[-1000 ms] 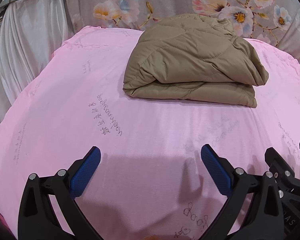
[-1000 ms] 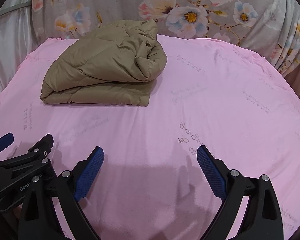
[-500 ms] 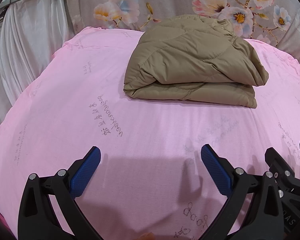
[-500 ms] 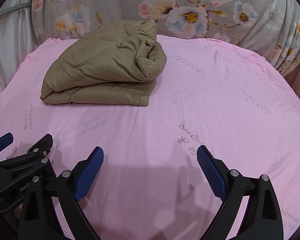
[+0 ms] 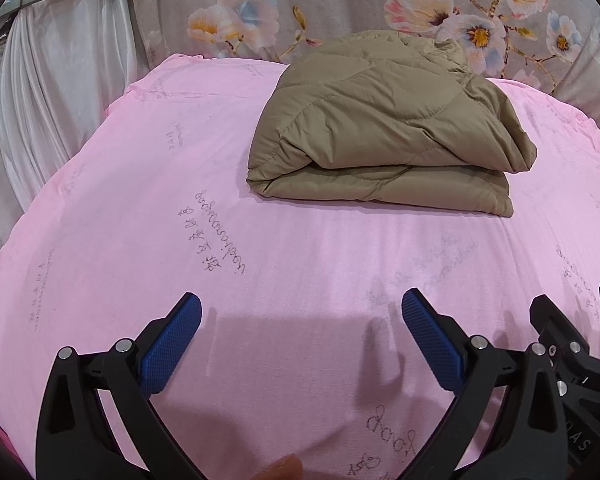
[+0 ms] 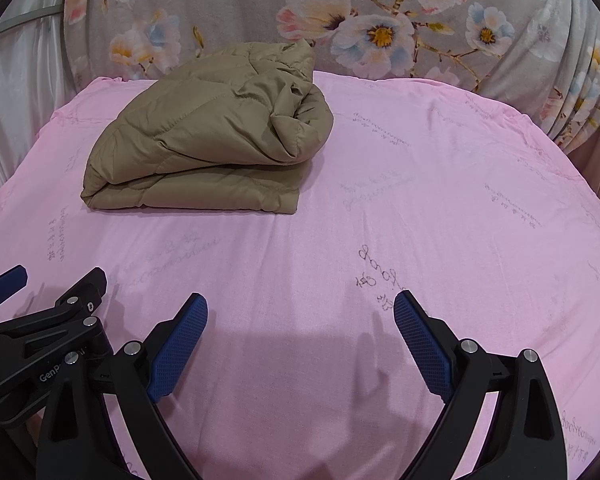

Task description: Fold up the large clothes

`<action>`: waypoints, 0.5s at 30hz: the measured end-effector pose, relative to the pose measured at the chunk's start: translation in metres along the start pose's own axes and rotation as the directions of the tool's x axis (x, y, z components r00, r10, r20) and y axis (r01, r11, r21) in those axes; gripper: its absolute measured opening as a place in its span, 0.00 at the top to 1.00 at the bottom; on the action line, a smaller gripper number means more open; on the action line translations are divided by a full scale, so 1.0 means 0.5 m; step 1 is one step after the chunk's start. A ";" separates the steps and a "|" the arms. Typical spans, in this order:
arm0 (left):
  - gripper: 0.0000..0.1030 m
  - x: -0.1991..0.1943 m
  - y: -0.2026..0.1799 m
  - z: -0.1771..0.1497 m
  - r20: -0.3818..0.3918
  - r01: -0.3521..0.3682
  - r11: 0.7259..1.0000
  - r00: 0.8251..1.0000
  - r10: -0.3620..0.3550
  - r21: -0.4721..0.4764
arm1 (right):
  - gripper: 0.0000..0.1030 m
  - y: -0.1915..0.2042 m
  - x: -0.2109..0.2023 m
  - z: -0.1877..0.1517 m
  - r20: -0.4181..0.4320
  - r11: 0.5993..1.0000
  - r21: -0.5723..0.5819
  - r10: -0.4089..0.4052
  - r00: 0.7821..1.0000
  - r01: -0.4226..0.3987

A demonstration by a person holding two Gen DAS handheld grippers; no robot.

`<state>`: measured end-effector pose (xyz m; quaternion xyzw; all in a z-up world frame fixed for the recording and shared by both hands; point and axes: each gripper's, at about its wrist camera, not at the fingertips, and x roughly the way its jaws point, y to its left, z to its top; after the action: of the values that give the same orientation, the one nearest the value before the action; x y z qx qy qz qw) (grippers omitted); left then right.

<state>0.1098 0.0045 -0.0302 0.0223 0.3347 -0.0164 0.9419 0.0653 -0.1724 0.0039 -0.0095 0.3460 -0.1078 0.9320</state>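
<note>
We had the pink sheet (image 5: 140,208) spread wide under everything, the floral fabric (image 6: 260,4) hanging behind it. Toward the far side lay the tan quilted garment (image 5: 384,128), doubled into a thick bundle (its upper layer puffing and slumping to one side). Well short of it, our left gripper (image 5: 300,320) and right gripper (image 6: 300,316) hovered side by side, both spread wide and holding nothing. We judged the fold nearly done; the springy padding could push that loose top layer open, or a clumsy reach could drag the bundle askew.
</note>
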 end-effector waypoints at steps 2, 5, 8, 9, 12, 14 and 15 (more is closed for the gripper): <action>0.05 0.000 0.001 0.000 0.002 0.001 1.000 1.000 -0.001 0.000 | 0.10 0.001 0.000 0.000 0.000 1.000 0.001 0.000 1.000 0.000; 0.05 0.001 0.002 0.001 0.005 0.000 1.000 1.000 0.000 0.002 | 0.10 0.001 0.000 0.000 0.000 1.000 0.001 0.000 1.000 0.000; 0.05 0.002 0.001 0.000 0.004 0.000 1.000 1.000 0.000 0.002 | 0.10 0.001 0.000 -0.001 0.000 1.000 0.001 -0.002 1.000 0.002; 0.05 0.001 0.000 0.000 0.004 -0.002 1.000 1.000 0.002 0.003 | 0.10 0.001 0.000 -0.001 0.000 1.000 0.001 -0.001 1.000 0.001; 0.05 0.001 0.002 0.001 0.006 -0.001 1.000 1.000 0.001 0.003 | 0.10 0.001 0.000 -0.001 0.000 1.000 0.001 -0.001 1.000 0.001; 0.05 0.002 0.001 0.000 0.003 -0.002 1.000 1.000 0.002 0.004 | 0.10 0.000 0.001 0.000 0.001 1.000 0.000 -0.002 1.000 0.002; 0.05 0.003 0.001 0.000 0.001 0.000 1.000 1.000 0.000 0.004 | 0.10 0.000 0.001 0.000 0.000 1.000 0.000 -0.001 1.000 0.001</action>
<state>0.1111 0.0051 -0.0310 0.0243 0.3341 -0.0169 0.9421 0.0655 -0.1725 0.0036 -0.0097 0.3458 -0.1085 0.9320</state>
